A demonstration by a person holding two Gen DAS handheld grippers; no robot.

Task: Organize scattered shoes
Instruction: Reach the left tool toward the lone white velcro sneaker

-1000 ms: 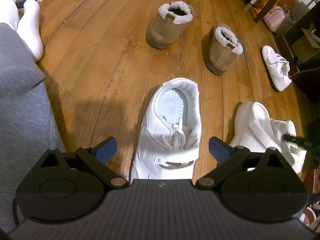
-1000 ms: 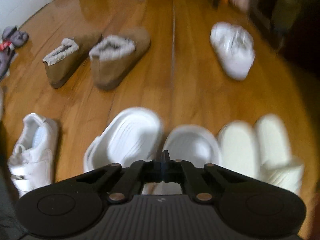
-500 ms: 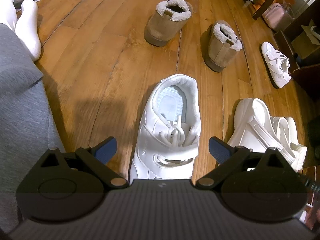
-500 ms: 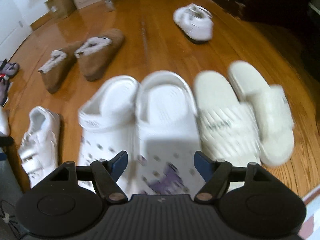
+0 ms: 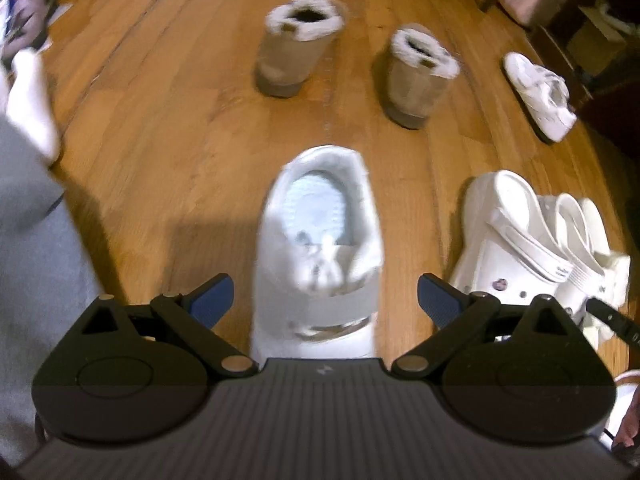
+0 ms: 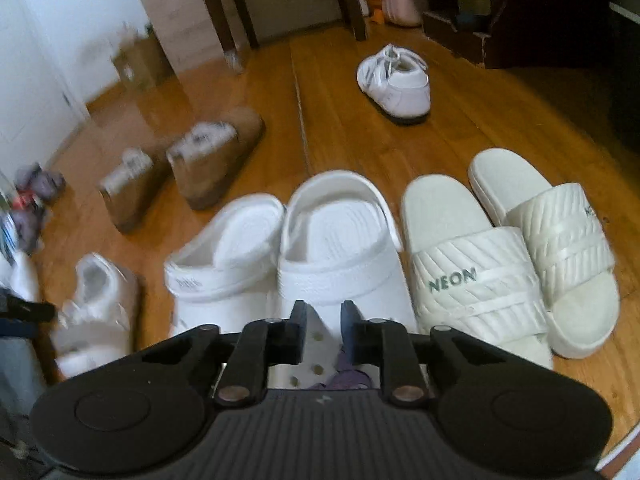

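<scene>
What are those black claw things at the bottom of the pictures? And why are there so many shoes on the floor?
Those claws are grabbers that a person holds, one in each hand, and each carries a camera looking along its two fingers. One picture comes from the left gripper: it is open above a white sneaker, holding nothing. The other comes from the right gripper: its jaws are closing over a white clog, with nothing held between them. On the wooden floor are also fluffy tan boots, cream slides and another sneaker. The person is tidying the shoes into pairs.
</scene>
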